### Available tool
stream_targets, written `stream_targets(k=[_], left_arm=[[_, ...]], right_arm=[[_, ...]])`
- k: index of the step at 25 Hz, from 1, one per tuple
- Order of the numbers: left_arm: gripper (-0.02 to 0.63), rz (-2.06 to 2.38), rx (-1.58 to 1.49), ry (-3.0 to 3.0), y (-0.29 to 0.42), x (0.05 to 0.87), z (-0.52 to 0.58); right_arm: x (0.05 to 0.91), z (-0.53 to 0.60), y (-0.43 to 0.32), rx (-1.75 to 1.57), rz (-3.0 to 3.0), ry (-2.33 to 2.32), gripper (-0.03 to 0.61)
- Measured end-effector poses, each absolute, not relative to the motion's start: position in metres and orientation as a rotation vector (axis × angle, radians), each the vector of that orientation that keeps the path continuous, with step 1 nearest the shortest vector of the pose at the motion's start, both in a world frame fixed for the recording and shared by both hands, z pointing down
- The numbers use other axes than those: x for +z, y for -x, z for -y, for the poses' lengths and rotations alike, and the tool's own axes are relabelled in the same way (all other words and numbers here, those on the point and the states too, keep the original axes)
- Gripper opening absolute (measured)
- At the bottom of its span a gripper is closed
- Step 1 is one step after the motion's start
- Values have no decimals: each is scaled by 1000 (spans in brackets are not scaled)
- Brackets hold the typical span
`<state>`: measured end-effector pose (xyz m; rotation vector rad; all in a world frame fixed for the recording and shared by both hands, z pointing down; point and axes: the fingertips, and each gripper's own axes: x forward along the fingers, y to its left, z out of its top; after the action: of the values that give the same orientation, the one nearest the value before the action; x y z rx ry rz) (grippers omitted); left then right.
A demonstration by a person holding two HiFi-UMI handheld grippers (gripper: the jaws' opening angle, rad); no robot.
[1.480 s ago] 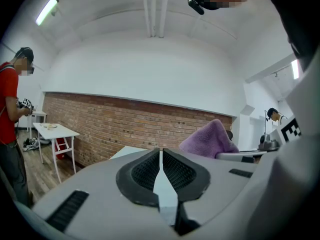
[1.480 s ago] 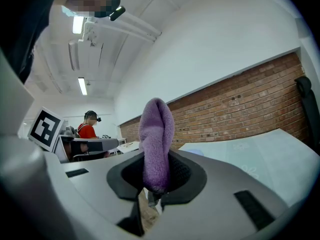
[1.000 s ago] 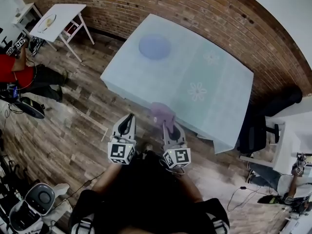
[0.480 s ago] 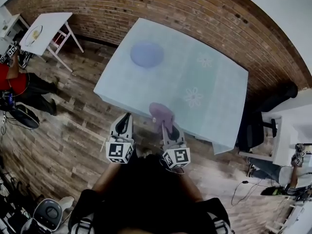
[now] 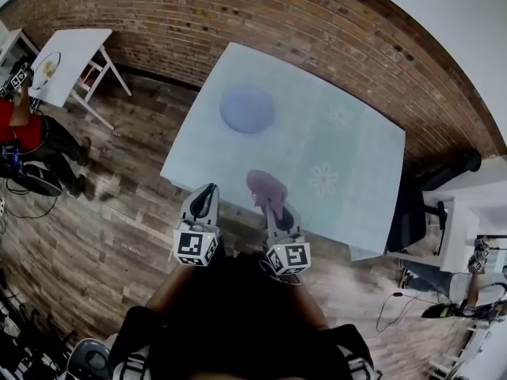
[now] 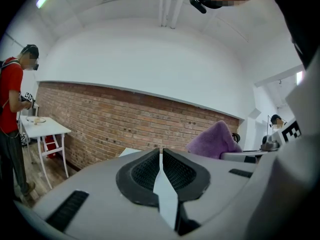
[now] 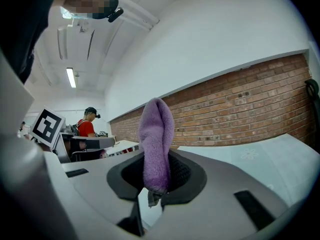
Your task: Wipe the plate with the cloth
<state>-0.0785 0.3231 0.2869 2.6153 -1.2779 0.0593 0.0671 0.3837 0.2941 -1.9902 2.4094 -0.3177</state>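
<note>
Cloth in my right gripper, plate far off on the surface.

My right gripper (image 5: 272, 206) has its fingers (image 7: 182, 174) shut tight on the purple cloth (image 5: 265, 187). The cloth sticks up out of them, just over the near edge of the surface (image 5: 356, 165). My left gripper (image 5: 207, 192) holds nothing, and its fingers (image 6: 142, 171) are pressed together. It is beside the right one, over the wood floor (image 5: 119, 204), close to the edge of the surface. The blue plate (image 5: 248, 108) lies flat on the far left part of the surface, well apart from the cloth. Off to the left, a person in red (image 5: 20, 129) stands near a small white table (image 5: 67, 54).
</note>
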Motion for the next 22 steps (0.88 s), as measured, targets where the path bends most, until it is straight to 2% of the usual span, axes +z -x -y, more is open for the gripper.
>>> stream_targets(k=[10, 22], left_arm=[[46, 1200, 121, -2621, 107, 312, -256], [46, 1257, 136, -2571, 61, 318, -228]], right_arm=[[297, -306, -31, -330, -2337, 2033, 74], [306, -277, -67, -373, -2394, 1938, 74]])
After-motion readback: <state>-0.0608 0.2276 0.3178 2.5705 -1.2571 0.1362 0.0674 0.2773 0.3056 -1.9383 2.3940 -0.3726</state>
